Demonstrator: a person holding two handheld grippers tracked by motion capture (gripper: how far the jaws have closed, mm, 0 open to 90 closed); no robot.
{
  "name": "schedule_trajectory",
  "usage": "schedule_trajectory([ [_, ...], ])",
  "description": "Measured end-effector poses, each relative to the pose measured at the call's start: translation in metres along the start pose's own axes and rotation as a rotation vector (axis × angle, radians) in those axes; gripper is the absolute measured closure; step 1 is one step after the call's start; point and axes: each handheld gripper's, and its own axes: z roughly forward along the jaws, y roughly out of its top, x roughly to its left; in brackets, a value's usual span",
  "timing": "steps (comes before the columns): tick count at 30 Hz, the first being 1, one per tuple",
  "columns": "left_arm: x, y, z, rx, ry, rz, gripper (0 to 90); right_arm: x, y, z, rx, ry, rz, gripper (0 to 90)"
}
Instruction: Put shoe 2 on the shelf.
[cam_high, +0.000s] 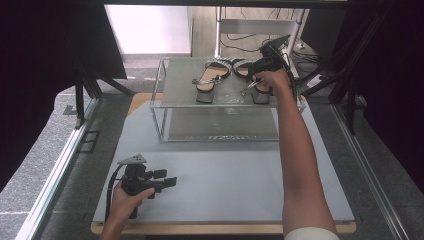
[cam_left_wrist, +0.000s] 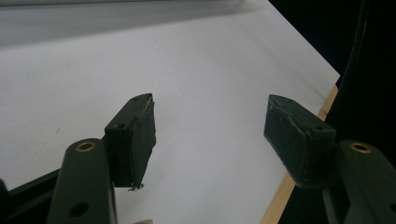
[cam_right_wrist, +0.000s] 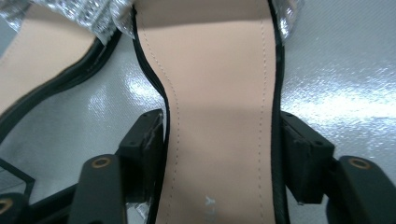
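Note:
Two black heeled sandals with silver straps stand side by side on the top glass shelf (cam_high: 177, 90) of a small rack. My right gripper (cam_high: 260, 75) reaches over the right sandal (cam_high: 257, 92). In the right gripper view its jaws (cam_right_wrist: 223, 135) flank the tan insole of that sandal (cam_right_wrist: 219, 93), pads close beside the sole's black edges, and the sandal rests on the shelf. The left sandal (cam_high: 211, 80) lies beside it (cam_right_wrist: 42, 56). My left gripper (cam_high: 167, 179) rests low over the white tabletop at the near left, open (cam_left_wrist: 210, 121) with nothing between its pads.
The rack has a lower glass shelf (cam_high: 220, 125) and thin metal legs. The white tabletop (cam_high: 225, 185) stretches between the rack and its wooden front edge (cam_high: 220, 229). Black frame bars and cables stand behind and to the right of the rack.

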Motion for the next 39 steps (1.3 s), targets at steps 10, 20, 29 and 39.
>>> schedule_trajectory([
  [10,-0.002,0.001,0.003,0.004,0.001,0.0,34.3,-0.001,-0.01,-0.025,-0.208,0.084,-0.051,24.9],
  [20,-0.015,0.02,-0.005,-0.04,0.071,0.045,36.0,-0.008,-0.033,-0.065,-0.36,0.198,-0.129,35.5],
  [29,-0.022,0.086,-0.033,-0.185,0.174,0.048,58.8,-0.026,-0.082,-0.099,-0.431,0.173,-0.207,54.7],
  [39,-0.005,0.17,-0.013,-0.199,0.244,0.005,82.2,-0.059,-0.115,-0.086,-0.405,0.112,-0.22,73.5],
])
